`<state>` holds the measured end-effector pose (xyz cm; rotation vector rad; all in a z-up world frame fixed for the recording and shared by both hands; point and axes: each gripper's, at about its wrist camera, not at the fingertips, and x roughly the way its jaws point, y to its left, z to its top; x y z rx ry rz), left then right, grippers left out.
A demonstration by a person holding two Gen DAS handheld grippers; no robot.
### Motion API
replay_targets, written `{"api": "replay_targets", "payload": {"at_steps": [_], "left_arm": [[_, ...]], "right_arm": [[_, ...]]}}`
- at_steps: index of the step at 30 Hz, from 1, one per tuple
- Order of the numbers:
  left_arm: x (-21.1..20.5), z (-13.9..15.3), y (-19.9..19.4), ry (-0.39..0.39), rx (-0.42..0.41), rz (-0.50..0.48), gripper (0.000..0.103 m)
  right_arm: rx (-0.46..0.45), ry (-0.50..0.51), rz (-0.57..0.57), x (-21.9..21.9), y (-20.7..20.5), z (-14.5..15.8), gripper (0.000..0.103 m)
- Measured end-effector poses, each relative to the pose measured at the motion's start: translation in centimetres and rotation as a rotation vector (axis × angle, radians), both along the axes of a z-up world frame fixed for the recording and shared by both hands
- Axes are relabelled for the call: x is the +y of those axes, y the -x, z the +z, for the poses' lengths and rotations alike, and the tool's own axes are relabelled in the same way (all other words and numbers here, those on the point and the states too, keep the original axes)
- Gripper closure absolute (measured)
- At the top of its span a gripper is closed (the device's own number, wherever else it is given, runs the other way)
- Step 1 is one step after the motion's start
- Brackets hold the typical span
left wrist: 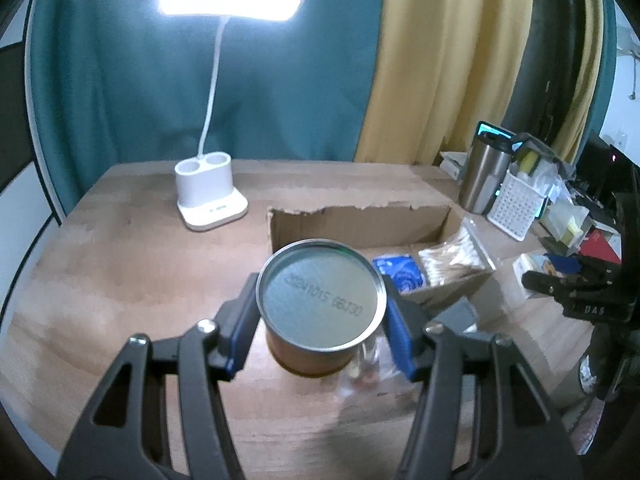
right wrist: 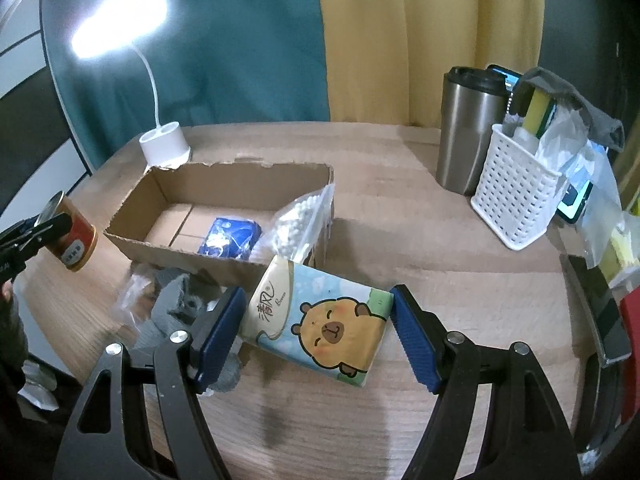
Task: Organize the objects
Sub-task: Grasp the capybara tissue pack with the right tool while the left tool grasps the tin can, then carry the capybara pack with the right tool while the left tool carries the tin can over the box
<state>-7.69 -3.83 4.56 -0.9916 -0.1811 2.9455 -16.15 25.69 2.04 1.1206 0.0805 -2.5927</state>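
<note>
Blue-padded left claw (left wrist: 320,312) grips the tin can (left wrist: 320,308) above bare table (left wrist: 120,280), cardboard box (left wrist: 360,220) at one o'clock, while the right claw (right wrist: 316,328) stands open around the tissue pack (right wrist: 320,320).

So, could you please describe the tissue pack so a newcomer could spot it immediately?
Find the open cardboard box on the wooden table. Against its near right corner leans the tissue pack, between the right gripper's fingers. It alone shows a cartoon capybara.
</note>
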Motion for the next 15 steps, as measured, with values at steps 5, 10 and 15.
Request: {"api": "replay_targets", "payload": {"at_steps": [5, 10, 15], "left_arm": [[0.4, 0.7, 0.8, 0.009, 0.016, -0.018, 0.045], [0.7, 0.9, 1.7, 0.016, 0.018, -0.023, 0.045], [0.7, 0.7, 2.8, 0.02, 0.012, -0.03, 0.045]], "right_arm": [[0.011, 0.008, 0.008, 0.0, 0.3, 0.4, 0.026], [0.016, 0.015, 0.012, -0.1, 0.8, 0.6, 0.026], [0.022, 0.019, 0.01, 0.0, 1.2, 0.7, 0.026]]}}
